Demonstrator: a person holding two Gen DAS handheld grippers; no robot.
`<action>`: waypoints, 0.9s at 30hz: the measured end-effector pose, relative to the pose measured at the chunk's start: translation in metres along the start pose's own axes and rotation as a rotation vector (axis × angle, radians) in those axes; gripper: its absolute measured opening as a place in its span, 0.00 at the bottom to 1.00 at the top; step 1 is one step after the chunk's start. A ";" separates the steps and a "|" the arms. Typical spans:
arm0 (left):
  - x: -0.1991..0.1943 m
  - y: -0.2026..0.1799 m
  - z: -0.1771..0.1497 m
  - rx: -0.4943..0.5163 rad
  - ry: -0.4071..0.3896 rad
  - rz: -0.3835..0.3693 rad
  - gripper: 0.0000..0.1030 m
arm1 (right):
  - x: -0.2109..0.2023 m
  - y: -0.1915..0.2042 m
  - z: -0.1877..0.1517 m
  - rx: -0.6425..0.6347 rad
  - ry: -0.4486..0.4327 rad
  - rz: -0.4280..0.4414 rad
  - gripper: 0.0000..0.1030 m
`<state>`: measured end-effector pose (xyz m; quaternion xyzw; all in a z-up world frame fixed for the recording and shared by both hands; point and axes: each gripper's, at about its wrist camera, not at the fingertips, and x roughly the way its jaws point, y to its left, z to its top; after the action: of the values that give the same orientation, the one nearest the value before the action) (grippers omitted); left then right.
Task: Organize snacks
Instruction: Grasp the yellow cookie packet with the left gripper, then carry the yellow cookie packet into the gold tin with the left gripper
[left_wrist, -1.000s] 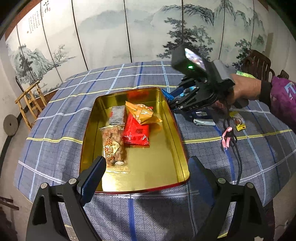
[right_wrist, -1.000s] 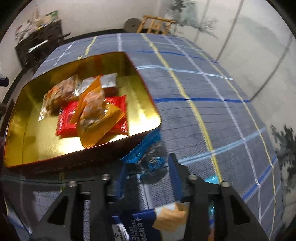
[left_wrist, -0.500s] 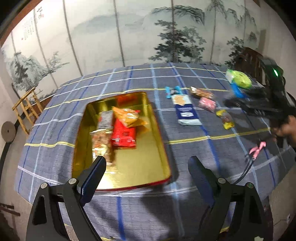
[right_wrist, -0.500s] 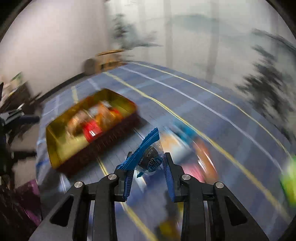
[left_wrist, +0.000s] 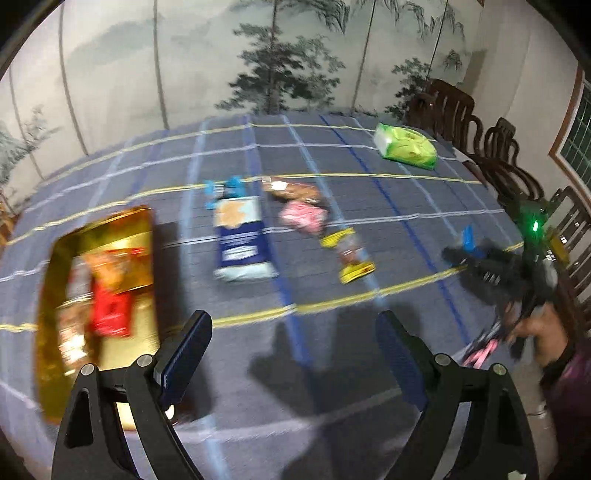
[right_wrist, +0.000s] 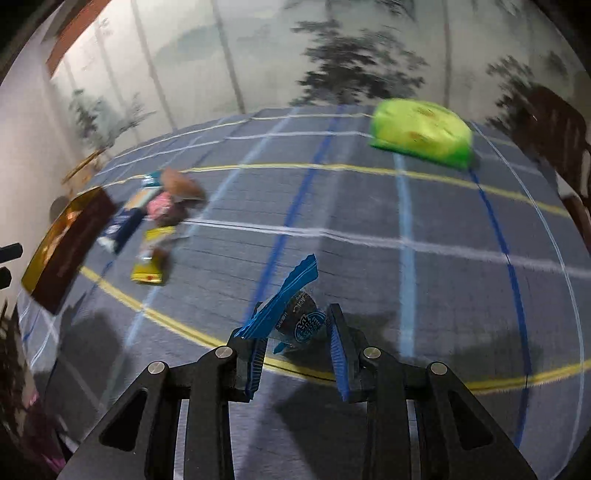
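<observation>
My right gripper (right_wrist: 297, 345) is shut on a small blue snack packet (right_wrist: 295, 314) and holds it above the checked tablecloth; it also shows at the right of the left wrist view (left_wrist: 465, 254). My left gripper (left_wrist: 293, 354) is open and empty above the cloth. The gold tin (left_wrist: 140, 232) with several snack packets in it, among them a red one (left_wrist: 110, 314), lies at the left; it also shows in the right wrist view (right_wrist: 70, 240). Loose on the cloth lie a blue-and-white cracker pack (left_wrist: 240, 236), a pink packet (left_wrist: 304, 218), a brown packet (left_wrist: 291, 190) and a yellow-ended packet (left_wrist: 351, 254).
A green tissue pack (left_wrist: 406, 146) lies at the far right of the table, also in the right wrist view (right_wrist: 421, 133). Dark wooden chairs (left_wrist: 480, 133) stand along the right side. A painted folding screen (left_wrist: 258, 55) stands behind the table.
My right gripper has swung from beside the tin to the right side of the table, carrying the blue packet. My left gripper has turned right, so the tin now lies at its left.
</observation>
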<state>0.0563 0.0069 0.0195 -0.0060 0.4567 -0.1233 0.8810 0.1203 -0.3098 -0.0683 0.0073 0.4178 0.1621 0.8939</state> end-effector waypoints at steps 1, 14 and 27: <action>0.009 -0.006 0.006 0.004 0.003 -0.008 0.85 | 0.000 -0.004 -0.002 0.020 -0.012 0.012 0.32; 0.125 -0.038 0.049 0.003 0.164 0.065 0.65 | -0.002 -0.003 -0.002 0.041 -0.037 0.034 0.32; 0.110 -0.046 0.031 -0.006 0.130 -0.001 0.26 | 0.000 -0.006 0.000 0.059 -0.030 0.028 0.32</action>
<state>0.1320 -0.0657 -0.0450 -0.0009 0.5136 -0.1225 0.8493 0.1222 -0.3153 -0.0695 0.0418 0.4087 0.1623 0.8971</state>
